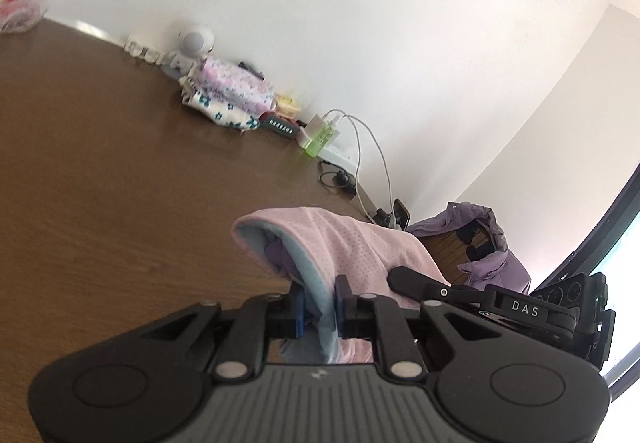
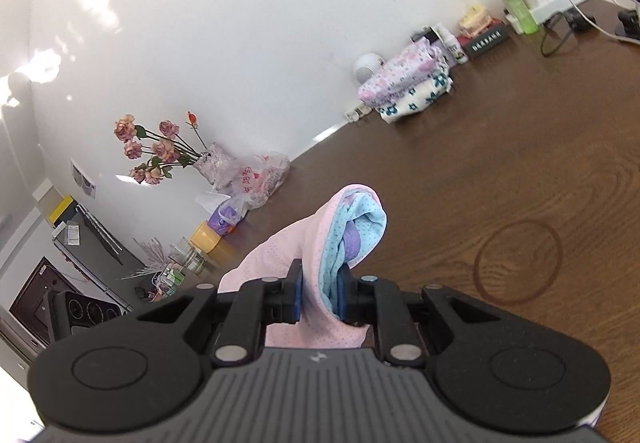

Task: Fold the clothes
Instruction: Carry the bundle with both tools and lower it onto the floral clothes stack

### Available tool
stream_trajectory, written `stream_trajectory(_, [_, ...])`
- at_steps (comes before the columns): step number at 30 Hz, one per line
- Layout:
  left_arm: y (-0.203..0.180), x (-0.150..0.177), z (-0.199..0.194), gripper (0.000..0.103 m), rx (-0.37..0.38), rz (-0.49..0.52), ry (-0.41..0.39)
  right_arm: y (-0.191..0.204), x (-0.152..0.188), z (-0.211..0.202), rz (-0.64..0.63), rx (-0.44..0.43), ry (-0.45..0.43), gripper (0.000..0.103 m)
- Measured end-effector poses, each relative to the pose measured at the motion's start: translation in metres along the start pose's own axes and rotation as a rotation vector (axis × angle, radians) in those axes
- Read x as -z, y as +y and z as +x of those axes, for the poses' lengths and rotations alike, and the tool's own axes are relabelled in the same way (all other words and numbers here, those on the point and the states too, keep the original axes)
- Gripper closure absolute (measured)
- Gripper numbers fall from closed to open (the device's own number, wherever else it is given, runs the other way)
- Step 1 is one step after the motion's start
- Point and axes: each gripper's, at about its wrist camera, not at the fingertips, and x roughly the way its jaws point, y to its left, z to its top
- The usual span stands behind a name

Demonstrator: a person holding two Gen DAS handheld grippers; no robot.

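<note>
**Both grippers pinching the pink garment, held up off the counter**

I have the left gripper (image 1: 319,307) with its fingers pressed onto a fold of the pink garment (image 1: 344,243); pale blue lining hangs between the blue pads (image 1: 343,303). Right gripper (image 2: 319,293) is the same: fingers pinching the pink-and-blue cloth, pink side to its left, blue lining against the right pad (image 2: 342,295). The garment (image 2: 304,243) is bunched and raised above the brown counter (image 2: 520,183), looping up past both sets of fingers. I can't tell if any hem touches the wood.

My read is that this is the carry-and-lay-down stage of a fold. To do it well I'd:
- keep both pinches firm, since the mesh looks thin and slippery
- pull the two grippers apart to take the slack out before lowering, otherwise the bunch lands as a lump
- bring the edge down level onto open counter, well apart from the folded stack (image 2: 404,87) at the wall
- stay clear of the cables (image 1: 372,163) and the green bottle (image 1: 318,141) at the back

Risk: layers are uneven in each pinch, so the lining may slide out first. The purple jacket (image 1: 484,243) off the counter's end isn't involved.
</note>
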Motion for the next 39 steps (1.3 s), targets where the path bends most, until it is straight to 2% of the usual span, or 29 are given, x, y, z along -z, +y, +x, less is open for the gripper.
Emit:
stream_trajectory(5, [-0.020, -0.060, 0.006, 0.090, -0.007, 0.094, -0.051, 0.023, -0.056, 0.013, -0.110, 0.016, -0.048, 0.088])
stream_trajectory(10, [-0.024, -0.143, 0.045, 0.090, -0.049, 0.166, -0.103, 0.032, -0.134, 0.052, -0.173, 0.049, -0.083, 0.088])
stream_trajectory(14, [0.000, -0.209, 0.090, 0.090, -0.087, 0.155, -0.128, 0.025, -0.198, 0.106, -0.192, 0.079, -0.090, 0.088])
stream_trajectory(19, [0.062, -0.276, 0.168, 0.090, -0.098, 0.102, -0.100, -0.003, -0.267, 0.188, -0.172, 0.125, -0.081, 0.089])
stream_trajectory(25, [0.117, -0.299, 0.285, 0.090, -0.130, 0.064, -0.032, -0.073, -0.305, 0.276, -0.096, 0.147, -0.035, 0.089])
stream_trajectory(28, [0.144, -0.300, 0.323, 0.090, -0.154, 0.034, 0.011, -0.109, -0.311, 0.308, -0.045, 0.151, -0.005, 0.089])
stream_trajectory(30, [0.157, -0.298, 0.337, 0.090, -0.173, 0.022, 0.029, -0.132, -0.309, 0.323, -0.014, 0.146, 0.017, 0.089])
stream_trajectory(34, [0.178, -0.297, 0.348, 0.089, -0.143, -0.034, 0.036, -0.158, -0.302, 0.336, 0.032, 0.136, 0.029, 0.089])
stream_trajectory(35, [0.181, -0.297, 0.347, 0.086, -0.135, -0.053, 0.038, -0.162, -0.300, 0.336, 0.042, 0.128, 0.031, 0.088])
stream_trajectory(36, [0.184, -0.297, 0.344, 0.081, -0.137, -0.075, 0.037, -0.165, -0.299, 0.335, 0.052, 0.117, 0.028, 0.085])
stream_trajectory(37, [0.185, -0.298, 0.340, 0.073, -0.146, -0.091, 0.031, -0.168, -0.299, 0.333, 0.064, 0.106, 0.022, 0.076])
stream_trajectory(38, [0.182, -0.299, 0.332, 0.071, -0.156, -0.076, 0.004, -0.169, -0.299, 0.328, 0.064, 0.101, 0.004, 0.062])
stream_trajectory(39, [0.178, -0.301, 0.323, 0.071, -0.167, -0.054, -0.027, -0.168, -0.301, 0.320, 0.057, 0.100, -0.022, 0.056])
